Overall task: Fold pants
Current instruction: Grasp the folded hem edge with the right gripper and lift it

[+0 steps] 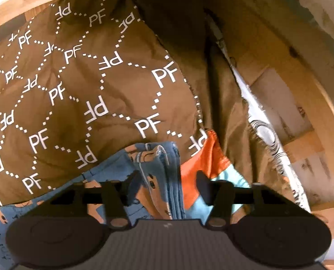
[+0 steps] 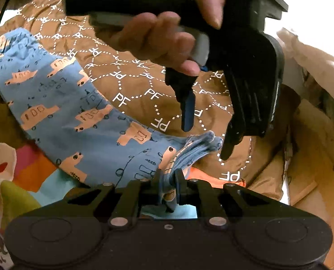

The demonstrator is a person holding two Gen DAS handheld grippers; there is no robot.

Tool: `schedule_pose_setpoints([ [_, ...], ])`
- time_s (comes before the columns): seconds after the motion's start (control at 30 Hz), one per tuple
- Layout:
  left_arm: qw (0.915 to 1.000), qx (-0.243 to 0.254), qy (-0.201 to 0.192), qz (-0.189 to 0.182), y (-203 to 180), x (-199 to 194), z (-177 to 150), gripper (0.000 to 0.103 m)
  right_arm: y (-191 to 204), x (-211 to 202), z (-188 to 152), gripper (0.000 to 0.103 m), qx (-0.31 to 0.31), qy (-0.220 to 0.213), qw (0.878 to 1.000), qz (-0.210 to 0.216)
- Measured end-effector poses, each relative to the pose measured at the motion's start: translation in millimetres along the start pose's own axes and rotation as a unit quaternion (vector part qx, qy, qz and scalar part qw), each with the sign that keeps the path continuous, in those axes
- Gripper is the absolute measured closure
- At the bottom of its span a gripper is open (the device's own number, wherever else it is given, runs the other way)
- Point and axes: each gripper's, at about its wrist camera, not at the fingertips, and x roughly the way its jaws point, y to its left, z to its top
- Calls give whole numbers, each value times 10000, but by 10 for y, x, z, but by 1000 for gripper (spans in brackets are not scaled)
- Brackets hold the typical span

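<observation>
The pants (image 2: pixel 81 117) are blue with orange submarine prints and lie folded along their length on a brown PF-patterned blanket (image 2: pixel 135 83). My right gripper (image 2: pixel 168 181) is shut on the bunched leg ends of the pants. My left gripper (image 1: pixel 167 180) is open, its fingers either side of the stacked hem edges (image 1: pixel 167 168) without pinching them. In the right wrist view the left gripper (image 2: pixel 206 130) hangs open just above the same hem end (image 2: pixel 202 144), held by a hand.
An orange and light blue cloth (image 1: pixel 200 164) lies under the pants at the blanket's edge. A wooden frame (image 1: pixel 313 135) and a white patterned sheet (image 1: pixel 263 130) run along the right. Colourful fabric (image 2: pixel 32 171) lies at the left.
</observation>
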Motion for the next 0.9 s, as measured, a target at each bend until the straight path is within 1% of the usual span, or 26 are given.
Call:
schedule_pose_setpoints([
  [0.03, 10000, -18, 31, 21, 12, 7, -5, 61, 6, 2, 4, 92, -14, 5, 10000, 4],
  [0.1, 9999, -73, 75, 8, 55, 5, -20, 68, 17, 3, 18, 92, -33, 16, 10000, 12],
  [0.17, 9999, -125, 81, -21, 108, -11, -29, 81, 26, -7, 36, 92, -52, 9, 10000, 11],
  [0.23, 9998, -165, 80, -93, 160, -47, -39, 90, 38, -22, 58, 92, -60, 7, 10000, 11],
  [0.37, 9995, -105, -50, -292, 275, -168, -92, 92, 70, -48, 125, 92, 14, -41, 10000, 33],
  [0.5, 9982, -113, -151, -567, 554, -357, -211, 93, 163, -114, 261, 92, 87, -144, 9998, 125],
  [0.57, 9980, -120, -171, -591, 701, -436, -293, 93, 240, -146, 344, 92, 91, -197, 9996, 195],
  [0.67, 9970, -171, -258, -715, 971, -541, -461, 93, 373, -170, 482, 92, 147, -233, 9988, 397],
  [0.8, 9933, -505, -367, -969, 1356, -607, -730, 93, 598, -148, 640, 92, 151, -215, 9973, 679],
  [0.9, 9913, -576, -434, -1101, 1620, -603, -950, 93, 788, -91, 729, 92, 197, -146, 9951, 954],
])
